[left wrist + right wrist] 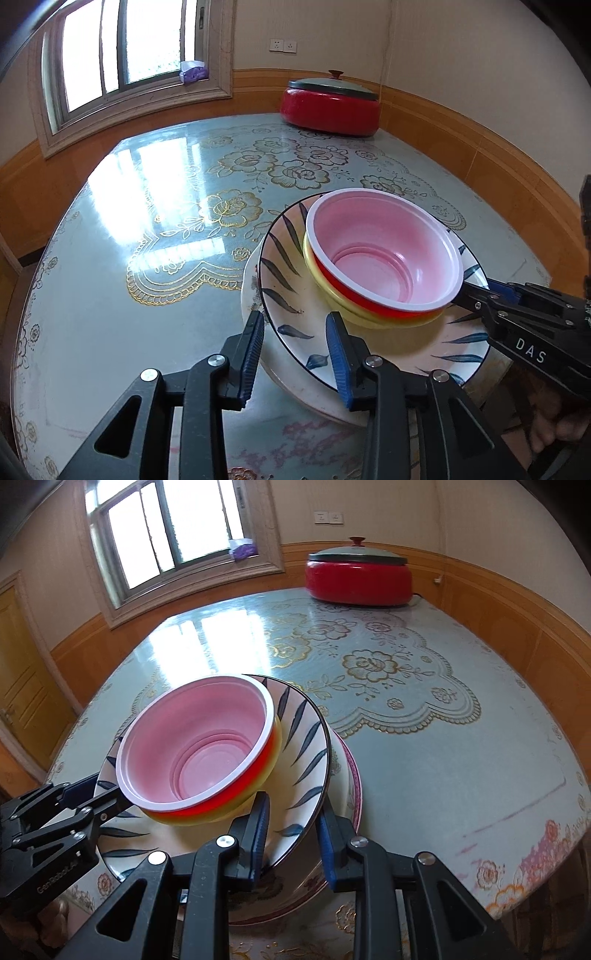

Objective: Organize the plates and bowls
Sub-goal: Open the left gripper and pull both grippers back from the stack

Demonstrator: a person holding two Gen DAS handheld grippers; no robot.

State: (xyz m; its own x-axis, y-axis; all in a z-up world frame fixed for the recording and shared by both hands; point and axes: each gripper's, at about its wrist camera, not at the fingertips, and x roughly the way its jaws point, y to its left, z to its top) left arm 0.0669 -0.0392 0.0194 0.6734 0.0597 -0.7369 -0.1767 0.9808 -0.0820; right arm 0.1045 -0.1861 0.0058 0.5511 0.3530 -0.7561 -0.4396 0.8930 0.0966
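A pink-lined red bowl (384, 251) sits nested in a yellow bowl (369, 317) on a white plate with blue leaves (284, 273), which rests on a larger white plate (255, 295). My left gripper (295, 354) is open, its jaws either side of the leaf plate's near rim. My right gripper (291, 838) is open too, straddling the leaf plate's rim (310, 760) on the opposite side, above a pink-rimmed plate (354, 782). The bowls (195, 749) sit just left of its fingers. Each gripper shows in the other's view.
The stack stands on a round table with a blue-grey floral cloth (147, 229). A red electric pot with a grey lid (330, 105) stands at the far edge by the wall. A window (122, 48) is at the back left.
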